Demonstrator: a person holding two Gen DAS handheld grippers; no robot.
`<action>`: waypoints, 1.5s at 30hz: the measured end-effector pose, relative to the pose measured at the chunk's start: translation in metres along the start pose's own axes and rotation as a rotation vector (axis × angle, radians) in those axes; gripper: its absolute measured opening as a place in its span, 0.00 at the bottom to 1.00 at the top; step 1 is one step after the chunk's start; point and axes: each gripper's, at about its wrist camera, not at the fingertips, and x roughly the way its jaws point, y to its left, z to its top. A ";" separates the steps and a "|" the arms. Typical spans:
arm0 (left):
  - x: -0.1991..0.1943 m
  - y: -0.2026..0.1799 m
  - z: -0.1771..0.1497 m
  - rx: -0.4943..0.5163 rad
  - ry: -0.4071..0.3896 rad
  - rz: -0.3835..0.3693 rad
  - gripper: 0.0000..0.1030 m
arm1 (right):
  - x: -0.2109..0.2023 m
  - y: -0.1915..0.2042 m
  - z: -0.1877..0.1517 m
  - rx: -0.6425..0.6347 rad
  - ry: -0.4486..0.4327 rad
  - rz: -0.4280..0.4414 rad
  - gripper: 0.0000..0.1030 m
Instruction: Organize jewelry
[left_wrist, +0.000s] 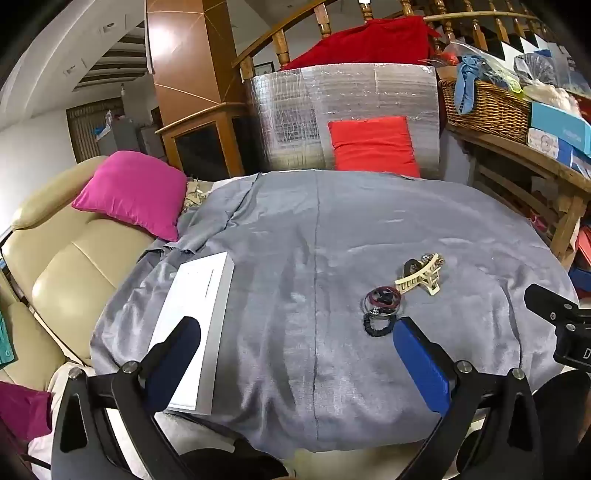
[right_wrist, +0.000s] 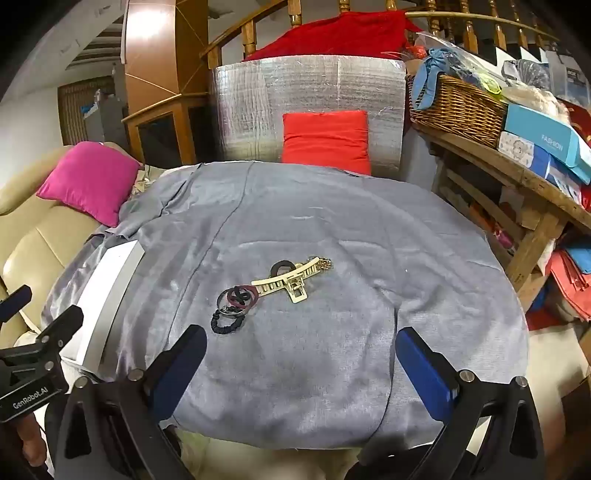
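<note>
A small heap of accessories lies on the grey cloth (left_wrist: 332, 229): a cream hair claw (left_wrist: 421, 278) (right_wrist: 286, 282), a gold chain (right_wrist: 323, 264) behind it, a black ring (right_wrist: 282, 266), maroon and black hair ties (left_wrist: 382, 297) (right_wrist: 242, 295), a silver bangle (right_wrist: 231, 308) and a black scrunchie (left_wrist: 376, 326) (right_wrist: 225, 325). A closed white box (left_wrist: 195, 325) (right_wrist: 109, 295) lies on the left. My left gripper (left_wrist: 295, 332) is open and empty, near the box and heap. My right gripper (right_wrist: 301, 341) is open and empty, just short of the heap.
A beige sofa (left_wrist: 74, 266) with a pink cushion (left_wrist: 133, 192) stands left. A red cushion (left_wrist: 373, 146) leans on a silver foil panel (left_wrist: 332, 92) behind the table. A wooden shelf with a wicker basket (right_wrist: 458, 107) and boxes stands right.
</note>
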 end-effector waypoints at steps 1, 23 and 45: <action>0.000 0.000 0.000 -0.003 -0.001 0.004 1.00 | 0.000 -0.001 0.001 -0.001 0.004 -0.004 1.00; 0.021 0.006 -0.001 -0.012 0.046 0.015 1.00 | 0.024 0.003 -0.002 0.034 0.022 0.014 1.00; 0.029 0.013 -0.002 -0.025 0.060 0.041 1.00 | 0.028 0.009 -0.004 0.057 0.023 0.022 1.00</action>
